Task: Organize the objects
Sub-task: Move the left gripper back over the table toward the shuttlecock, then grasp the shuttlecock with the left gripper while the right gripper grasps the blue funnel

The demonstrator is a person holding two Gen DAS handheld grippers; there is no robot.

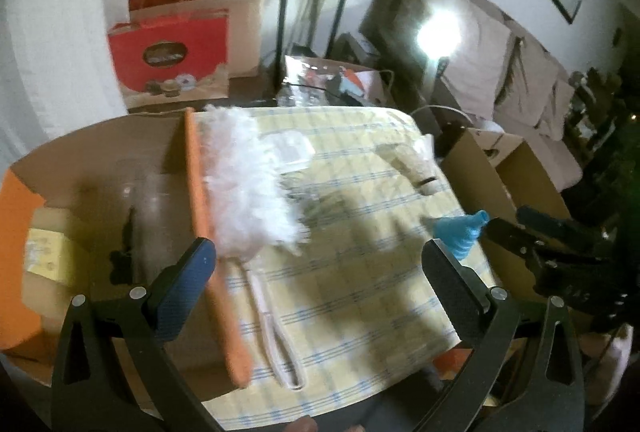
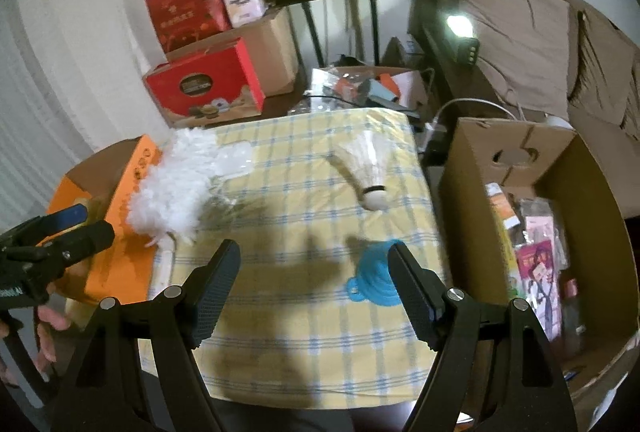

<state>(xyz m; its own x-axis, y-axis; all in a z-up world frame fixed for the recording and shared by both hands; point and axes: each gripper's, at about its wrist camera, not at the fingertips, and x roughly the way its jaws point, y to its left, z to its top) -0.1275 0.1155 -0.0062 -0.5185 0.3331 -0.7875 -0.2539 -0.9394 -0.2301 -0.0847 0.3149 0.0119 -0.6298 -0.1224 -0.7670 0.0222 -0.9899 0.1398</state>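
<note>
Right wrist view: right gripper (image 2: 314, 286) hanging open above blue funnel (image 2: 374, 278) on desk (image 2: 288, 332).
Funnel: likely light, soft; pinching rim.
Left gripper (image 1: 320, 272): spread, empty, beside duster (image 1: 252, 184).

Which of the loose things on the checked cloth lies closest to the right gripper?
The blue funnel, right beside the right gripper; the shuttlecock and white duster lie farther off.

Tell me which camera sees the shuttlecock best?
The right wrist view: the shuttlecock lies whole and fairly sharp on the checked cloth. In the left wrist view it is blurred and small near the cloth's right edge.
</note>
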